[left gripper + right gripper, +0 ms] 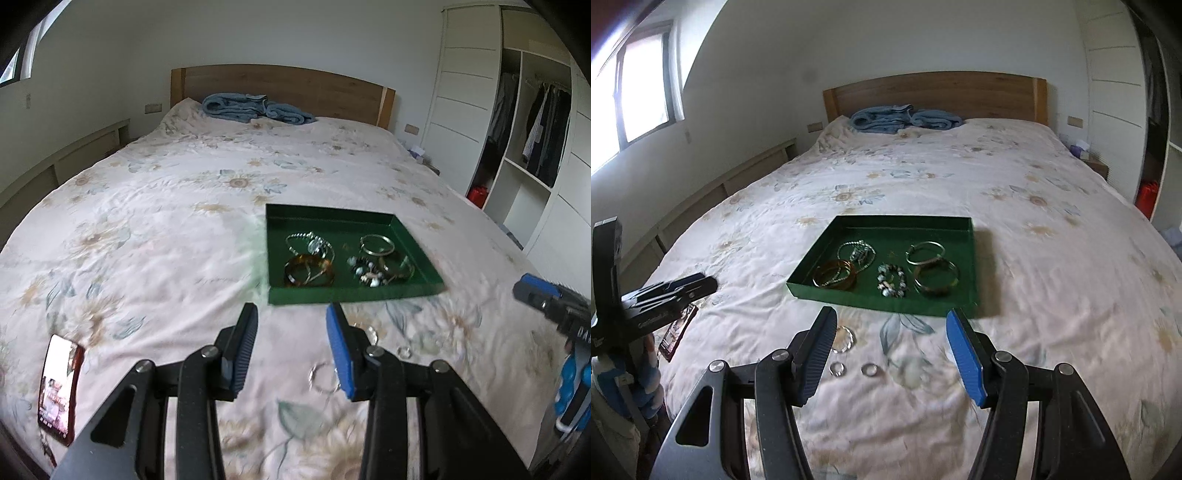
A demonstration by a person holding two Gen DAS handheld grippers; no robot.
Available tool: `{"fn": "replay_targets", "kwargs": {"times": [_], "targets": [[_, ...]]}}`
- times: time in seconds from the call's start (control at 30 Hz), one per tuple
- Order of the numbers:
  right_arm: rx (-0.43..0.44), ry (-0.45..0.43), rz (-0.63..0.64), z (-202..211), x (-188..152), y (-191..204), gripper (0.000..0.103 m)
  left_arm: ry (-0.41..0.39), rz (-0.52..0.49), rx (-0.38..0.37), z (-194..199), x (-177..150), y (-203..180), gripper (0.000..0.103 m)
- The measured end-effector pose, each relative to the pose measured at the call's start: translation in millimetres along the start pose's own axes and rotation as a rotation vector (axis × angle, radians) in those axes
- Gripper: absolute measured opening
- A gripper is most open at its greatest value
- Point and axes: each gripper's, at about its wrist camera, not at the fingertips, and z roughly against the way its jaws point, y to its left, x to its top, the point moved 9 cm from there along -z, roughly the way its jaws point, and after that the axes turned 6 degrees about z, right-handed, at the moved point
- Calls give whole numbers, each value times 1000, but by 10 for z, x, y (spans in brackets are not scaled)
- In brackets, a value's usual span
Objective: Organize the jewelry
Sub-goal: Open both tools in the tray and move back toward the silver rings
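Hovering over the bed [1052, 258], both tongs gaping wide and empty. Lying loose on the bedspread, just short of the green tray [955, 308]: two small rings [837, 369] between the right tongs [892, 349], toward the 9 o'clock finger, a clear bangle [844, 339] at 11. Judging the right tongs [532, 291] nearer than the left tongs [291, 347]. Tray at 12 o'clock, already carrying bracelets [834, 278].
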Motion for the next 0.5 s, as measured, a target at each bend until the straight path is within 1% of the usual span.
{"fn": "replay_targets", "kwargs": {"times": [0.07,0.23,0.33,0.4,0.5], "targets": [[-3,-2,-9,49,-52,-48,61,2,-1,8,44,-68,40,37],[-4,7,-10,120,-208,-97,61,40,5,1,35,-315,91,37],[21,19,-5,106,-312,-73,59,65,4,2,-33,-446,87,37],[51,31,6,72,-390,-8,55,82,4,-6,-88,-521,70,37],[92,47,21,2,-505,104,52,108,7,-23,-189,-626,26,37]]}}
